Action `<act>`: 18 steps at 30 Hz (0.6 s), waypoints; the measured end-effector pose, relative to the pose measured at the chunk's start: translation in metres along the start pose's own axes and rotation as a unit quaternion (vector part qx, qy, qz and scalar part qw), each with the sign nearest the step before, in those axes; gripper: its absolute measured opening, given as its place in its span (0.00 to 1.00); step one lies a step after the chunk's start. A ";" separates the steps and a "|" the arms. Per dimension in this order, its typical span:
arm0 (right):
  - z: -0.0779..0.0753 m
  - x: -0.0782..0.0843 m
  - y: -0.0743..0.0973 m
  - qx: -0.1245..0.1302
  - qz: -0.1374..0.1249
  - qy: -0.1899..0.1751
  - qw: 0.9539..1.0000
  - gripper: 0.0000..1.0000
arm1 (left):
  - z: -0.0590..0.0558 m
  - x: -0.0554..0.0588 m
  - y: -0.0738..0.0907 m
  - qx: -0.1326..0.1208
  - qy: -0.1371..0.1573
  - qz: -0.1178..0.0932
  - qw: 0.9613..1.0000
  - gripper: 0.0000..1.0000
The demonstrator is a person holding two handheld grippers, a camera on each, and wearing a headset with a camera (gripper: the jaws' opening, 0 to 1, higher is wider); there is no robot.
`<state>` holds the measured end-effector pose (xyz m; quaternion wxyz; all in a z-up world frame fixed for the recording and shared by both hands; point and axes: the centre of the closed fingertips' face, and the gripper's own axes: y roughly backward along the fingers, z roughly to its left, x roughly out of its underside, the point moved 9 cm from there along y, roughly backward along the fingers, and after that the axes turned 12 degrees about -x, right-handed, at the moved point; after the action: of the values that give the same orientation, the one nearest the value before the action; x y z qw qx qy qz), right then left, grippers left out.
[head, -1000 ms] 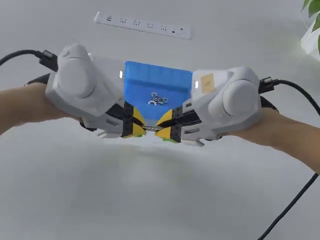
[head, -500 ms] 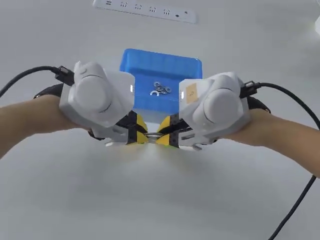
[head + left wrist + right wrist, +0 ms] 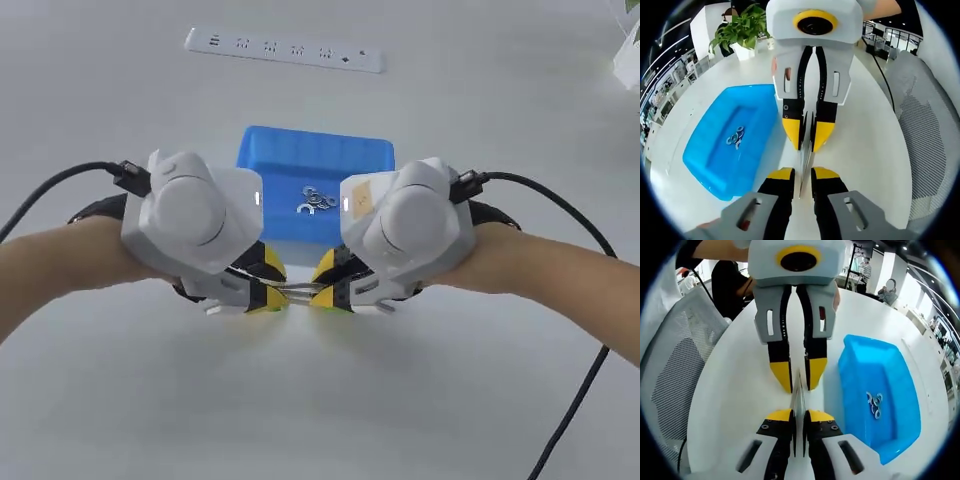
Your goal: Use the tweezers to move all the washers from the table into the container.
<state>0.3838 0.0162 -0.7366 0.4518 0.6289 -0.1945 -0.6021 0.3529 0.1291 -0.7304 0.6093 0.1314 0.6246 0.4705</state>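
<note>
The thin metal tweezers [image 3: 296, 291] lie level between my two grippers, which face each other tip to tip just above the white table. My left gripper [image 3: 266, 297] [image 3: 803, 174] grips one end with its yellow-tipped jaws. My right gripper [image 3: 326, 294] [image 3: 799, 416] is shut on the other end. In the left gripper view the tweezers [image 3: 805, 155] run straight from jaw pair to jaw pair, as the tweezers [image 3: 799, 400] also do in the right gripper view. The blue container [image 3: 300, 160] sits just beyond the grippers, with several washers [image 3: 317, 200] [image 3: 735, 140] [image 3: 874, 404] in it.
A white power strip [image 3: 283, 50] lies at the far side of the table. Black cables [image 3: 560, 220] trail from both grippers. A potted plant [image 3: 742, 30] stands past the container. A mesh chair [image 3: 675, 360] is beside the table.
The two grippers have drawn closer together, with the tweezers still between their jaws. The head camera has shifted, so the container and power strip sit lower in the picture.
</note>
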 end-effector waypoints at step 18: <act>0.008 -0.007 0.018 0.049 -0.060 -0.078 0.994 0.20 | 0.000 -0.015 0.053 -0.070 0.094 -0.065 0.991 0.26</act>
<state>0.3803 0.0095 -0.7168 0.3669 0.6120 -0.2198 -0.6652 0.3346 0.1464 -0.6810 0.5849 0.0026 0.6521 0.4823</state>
